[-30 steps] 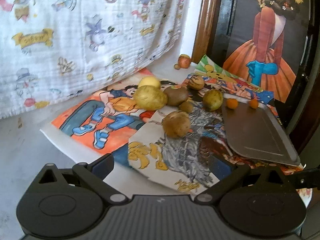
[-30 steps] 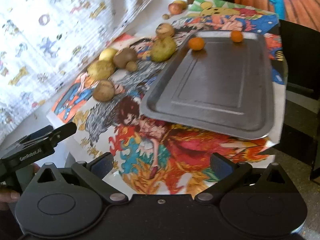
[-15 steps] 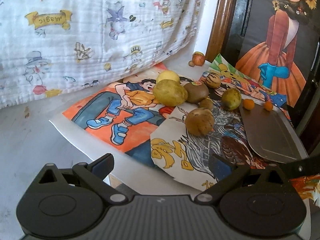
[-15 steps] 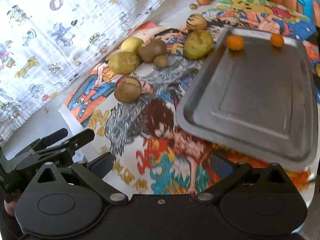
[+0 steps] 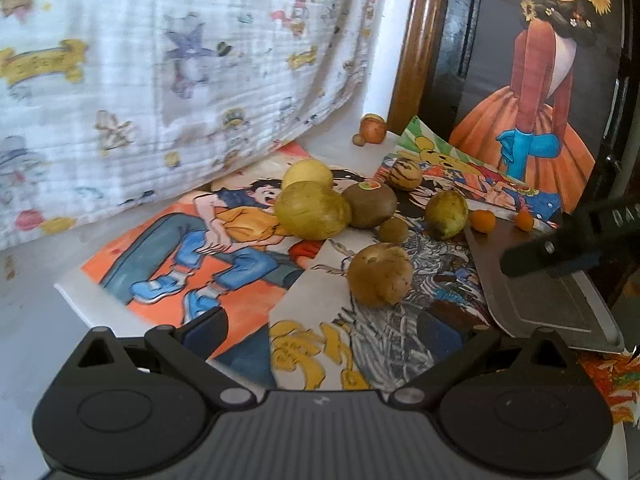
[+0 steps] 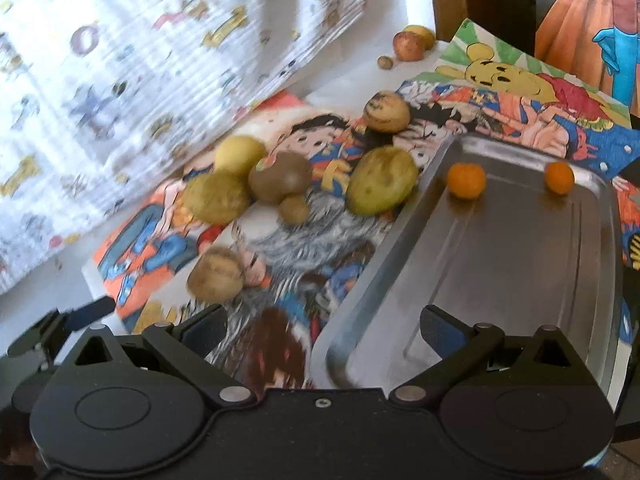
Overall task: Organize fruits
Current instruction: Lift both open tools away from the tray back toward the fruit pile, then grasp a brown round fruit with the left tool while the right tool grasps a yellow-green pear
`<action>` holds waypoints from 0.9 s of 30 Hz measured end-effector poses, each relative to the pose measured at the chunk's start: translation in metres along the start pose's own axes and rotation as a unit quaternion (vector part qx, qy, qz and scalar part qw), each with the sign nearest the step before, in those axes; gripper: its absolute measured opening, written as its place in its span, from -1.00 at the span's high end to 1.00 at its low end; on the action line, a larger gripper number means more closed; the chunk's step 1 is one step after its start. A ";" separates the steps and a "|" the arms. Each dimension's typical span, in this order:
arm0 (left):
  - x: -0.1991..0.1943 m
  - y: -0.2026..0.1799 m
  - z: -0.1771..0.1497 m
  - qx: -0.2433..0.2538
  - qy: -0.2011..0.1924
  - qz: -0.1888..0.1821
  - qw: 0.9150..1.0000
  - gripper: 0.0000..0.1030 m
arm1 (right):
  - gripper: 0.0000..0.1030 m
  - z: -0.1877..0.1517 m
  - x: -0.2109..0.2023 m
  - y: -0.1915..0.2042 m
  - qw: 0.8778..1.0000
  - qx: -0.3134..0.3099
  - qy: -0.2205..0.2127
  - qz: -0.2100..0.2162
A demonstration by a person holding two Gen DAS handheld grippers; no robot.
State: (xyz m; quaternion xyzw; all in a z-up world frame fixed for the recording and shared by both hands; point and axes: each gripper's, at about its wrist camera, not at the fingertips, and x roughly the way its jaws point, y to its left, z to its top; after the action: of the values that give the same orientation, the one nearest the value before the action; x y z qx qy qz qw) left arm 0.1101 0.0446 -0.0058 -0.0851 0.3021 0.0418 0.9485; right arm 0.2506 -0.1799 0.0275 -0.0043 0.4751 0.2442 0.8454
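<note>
Both tongs (image 5: 322,326) (image 6: 324,326) agape, empty.

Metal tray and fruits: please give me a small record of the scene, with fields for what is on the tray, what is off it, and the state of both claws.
tray: metal tray lying on the cartoon posters
on tray: two small orange fruits at its far end
off tray: brown and yellow-green fruits on the posters to its left; two more pieces far back by the wood frame
left claw: open, holds nothing, facing the nearest brown fruit
right claw: open, holds nothing, above the tray's near left edge
</note>
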 end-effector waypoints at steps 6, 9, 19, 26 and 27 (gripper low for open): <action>0.017 -0.013 0.010 0.009 0.003 -0.010 1.000 -0.99 | -0.99 0.018 0.014 -0.008 1.000 -0.011 -0.013 0.006; 0.027 -0.020 0.013 0.015 0.007 -0.011 1.000 -0.99 | -0.98 0.026 0.022 -0.008 0.998 -0.056 -0.037 -0.001; 0.050 -0.033 0.021 0.016 0.014 -0.008 1.000 -0.89 | -0.81 0.057 0.069 -0.022 0.982 -0.178 -0.056 -0.031; 0.062 -0.033 0.021 0.004 0.028 -0.012 1.000 -0.55 | -0.75 0.056 0.090 -0.023 0.969 -0.237 -0.056 -0.030; 0.064 -0.033 0.020 0.002 0.030 -0.012 0.999 -0.51 | -0.73 0.055 0.093 -0.023 0.967 -0.245 -0.055 -0.029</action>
State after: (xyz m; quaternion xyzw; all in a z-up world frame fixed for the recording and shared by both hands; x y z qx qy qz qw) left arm 0.1783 0.0174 -0.0221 -0.0878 0.3296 0.0267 0.9396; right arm 0.3442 -0.1486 -0.0221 -0.2116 0.3528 0.3286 0.8501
